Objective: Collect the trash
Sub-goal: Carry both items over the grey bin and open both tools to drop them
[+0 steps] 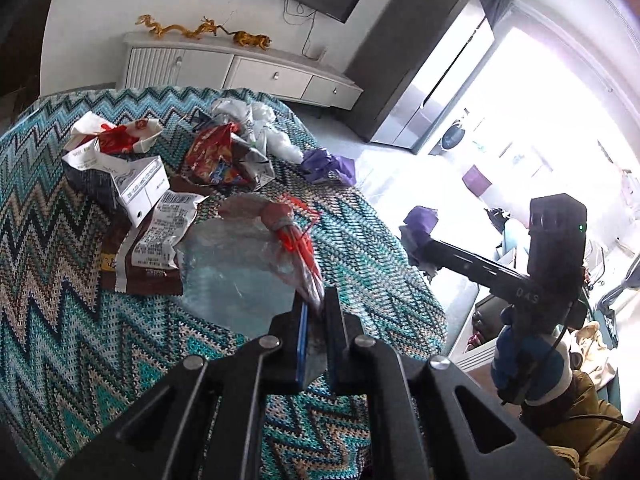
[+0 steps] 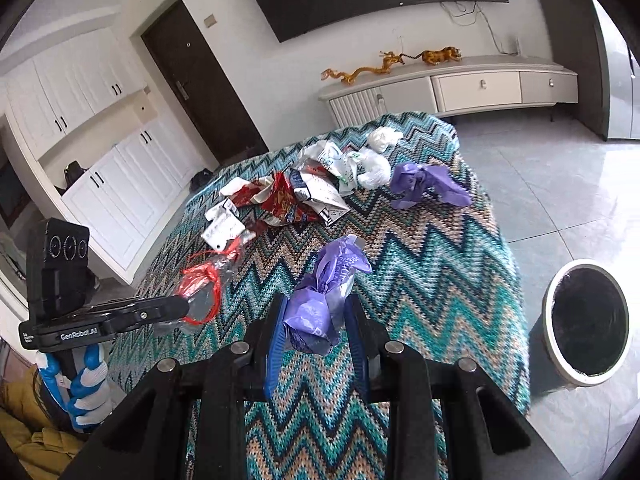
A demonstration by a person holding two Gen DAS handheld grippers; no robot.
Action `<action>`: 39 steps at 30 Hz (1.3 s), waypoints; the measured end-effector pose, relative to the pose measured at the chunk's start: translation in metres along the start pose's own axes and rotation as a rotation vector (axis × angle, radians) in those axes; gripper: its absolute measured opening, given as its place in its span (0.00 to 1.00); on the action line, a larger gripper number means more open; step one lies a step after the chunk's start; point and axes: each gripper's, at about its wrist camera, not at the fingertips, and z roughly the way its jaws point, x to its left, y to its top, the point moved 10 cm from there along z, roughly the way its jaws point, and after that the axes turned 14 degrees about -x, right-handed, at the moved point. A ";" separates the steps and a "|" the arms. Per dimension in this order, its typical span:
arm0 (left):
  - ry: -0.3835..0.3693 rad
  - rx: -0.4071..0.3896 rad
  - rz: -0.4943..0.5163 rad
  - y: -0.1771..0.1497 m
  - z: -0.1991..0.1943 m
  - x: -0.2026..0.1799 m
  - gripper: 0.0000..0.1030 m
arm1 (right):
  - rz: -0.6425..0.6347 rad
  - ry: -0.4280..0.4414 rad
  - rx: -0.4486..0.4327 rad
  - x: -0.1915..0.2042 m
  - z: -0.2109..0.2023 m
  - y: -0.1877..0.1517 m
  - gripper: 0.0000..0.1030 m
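My left gripper (image 1: 316,304) is shut on a clear plastic wrapper with red ties (image 1: 280,240), held just over the zigzag-cloth table (image 1: 60,280). It also shows in the right wrist view (image 2: 200,292) with the left gripper (image 2: 184,306) on it. My right gripper (image 2: 316,320) is shut on a crumpled purple plastic bag (image 2: 324,300), held above the table; the bag shows in the left wrist view (image 1: 418,228). A second purple bag (image 2: 424,184) lies further back, also seen in the left wrist view (image 1: 326,166).
A pile of cartons (image 1: 116,176), red snack wrappers (image 1: 214,156), receipts (image 1: 164,228) and white bags (image 2: 372,164) lies at the table's far side. A white bin with a black liner (image 2: 584,320) stands on the floor right of the table. A TV cabinet (image 2: 460,84) lines the wall.
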 end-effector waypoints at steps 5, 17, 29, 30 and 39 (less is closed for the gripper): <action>-0.020 -0.007 0.077 0.009 -0.003 -0.030 0.07 | 0.020 -0.034 -0.057 -0.017 -0.026 0.007 0.27; -0.126 0.133 0.325 0.025 0.107 -0.144 0.07 | 0.161 -0.259 -0.175 -0.157 -0.084 0.020 0.27; -0.204 0.356 0.448 -0.017 0.301 -0.237 0.07 | 0.331 -0.475 -0.128 -0.321 -0.082 -0.018 0.28; -0.210 0.374 0.443 -0.021 0.317 -0.242 0.07 | 0.342 -0.489 -0.120 -0.332 -0.079 -0.022 0.28; -0.246 0.488 0.303 -0.045 0.417 -0.259 0.07 | 0.413 -0.560 -0.034 -0.406 -0.053 -0.057 0.28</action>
